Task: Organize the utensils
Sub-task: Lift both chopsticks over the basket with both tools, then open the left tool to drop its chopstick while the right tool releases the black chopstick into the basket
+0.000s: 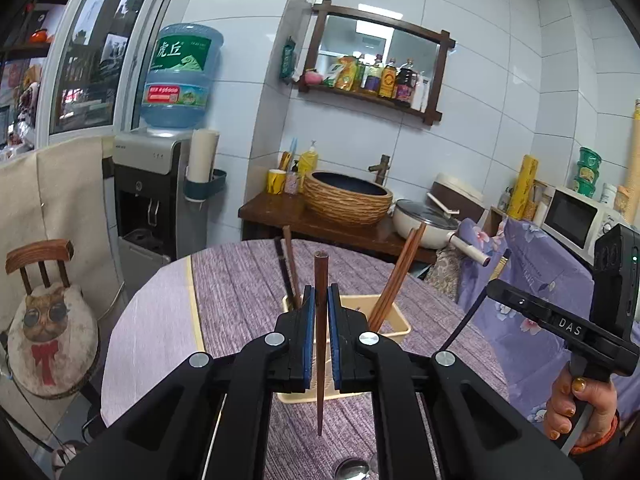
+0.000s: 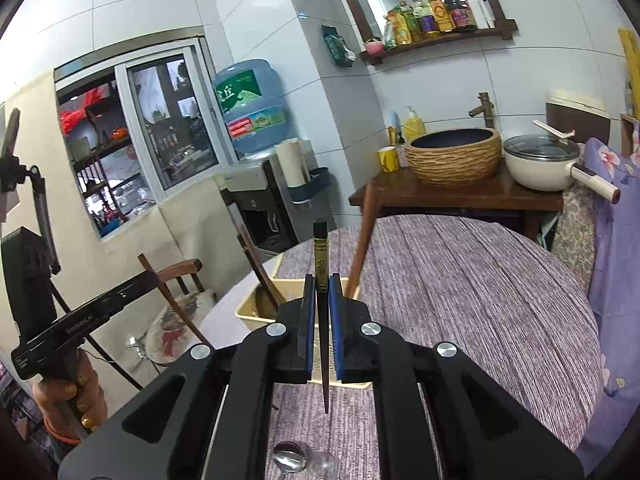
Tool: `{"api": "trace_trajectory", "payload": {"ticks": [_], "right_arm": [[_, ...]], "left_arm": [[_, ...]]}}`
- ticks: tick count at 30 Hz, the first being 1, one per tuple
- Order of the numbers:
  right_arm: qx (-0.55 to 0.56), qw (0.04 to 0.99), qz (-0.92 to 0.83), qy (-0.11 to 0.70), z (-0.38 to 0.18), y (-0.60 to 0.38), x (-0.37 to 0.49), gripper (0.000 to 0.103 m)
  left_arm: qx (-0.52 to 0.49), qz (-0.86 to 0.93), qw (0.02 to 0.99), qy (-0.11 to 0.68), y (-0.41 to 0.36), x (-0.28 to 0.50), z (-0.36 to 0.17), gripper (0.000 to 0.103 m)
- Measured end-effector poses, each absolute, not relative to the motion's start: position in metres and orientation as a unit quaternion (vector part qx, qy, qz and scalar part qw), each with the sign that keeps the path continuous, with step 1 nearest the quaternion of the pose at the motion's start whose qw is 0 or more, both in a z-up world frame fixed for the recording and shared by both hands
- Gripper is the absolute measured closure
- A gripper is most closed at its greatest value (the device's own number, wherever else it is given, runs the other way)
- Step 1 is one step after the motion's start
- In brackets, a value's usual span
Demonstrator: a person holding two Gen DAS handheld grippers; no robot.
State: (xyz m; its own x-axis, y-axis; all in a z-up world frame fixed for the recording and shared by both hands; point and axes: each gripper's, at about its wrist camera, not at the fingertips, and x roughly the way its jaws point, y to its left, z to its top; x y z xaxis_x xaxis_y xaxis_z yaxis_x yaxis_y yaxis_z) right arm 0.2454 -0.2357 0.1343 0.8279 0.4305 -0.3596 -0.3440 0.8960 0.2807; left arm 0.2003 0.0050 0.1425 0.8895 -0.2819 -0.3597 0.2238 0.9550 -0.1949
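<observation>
My left gripper (image 1: 320, 300) is shut on a reddish-brown wooden chopstick (image 1: 321, 280), held upright above the table. Just beyond it stands a cream plastic utensil holder (image 1: 396, 322) with several brown chopsticks (image 1: 394, 280) leaning in it. My right gripper (image 2: 319, 292) is shut on a dark chopstick with gold markings (image 2: 320, 252), also upright. The same holder (image 2: 250, 310) shows behind it in the right wrist view, with chopsticks (image 2: 260, 268) inside. A metal spoon (image 2: 289, 456) lies on the purple tablecloth below the right gripper and shows in the left wrist view (image 1: 352, 470) too.
The round table (image 2: 480, 300) has a purple cloth. Behind it a wooden counter (image 1: 280, 212) carries a woven basin (image 1: 346, 196) and a white pot (image 1: 424, 222). A water dispenser (image 1: 152, 196) and a cat-cushion chair (image 1: 48, 320) stand left. A microwave (image 1: 576, 216) is at right.
</observation>
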Motion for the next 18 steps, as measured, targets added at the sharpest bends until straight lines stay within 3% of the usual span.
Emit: {"api": "trace_trajectory", "payload": {"ticks": [11,18], "right_arm": [[0.085,0.963,0.219,0.134,0.220,-0.219,0.252,0.095],[0.072,0.975,0.181,0.104,0.223,-0.208,0.279,0.095]], "left_arm": [[-0.103,-0.148,0.976,0.125,0.006,0.215,0.228,0.096],[-0.107,-0.111,0.981,0.121,-0.002,0.250,0.223,0.096]]}}
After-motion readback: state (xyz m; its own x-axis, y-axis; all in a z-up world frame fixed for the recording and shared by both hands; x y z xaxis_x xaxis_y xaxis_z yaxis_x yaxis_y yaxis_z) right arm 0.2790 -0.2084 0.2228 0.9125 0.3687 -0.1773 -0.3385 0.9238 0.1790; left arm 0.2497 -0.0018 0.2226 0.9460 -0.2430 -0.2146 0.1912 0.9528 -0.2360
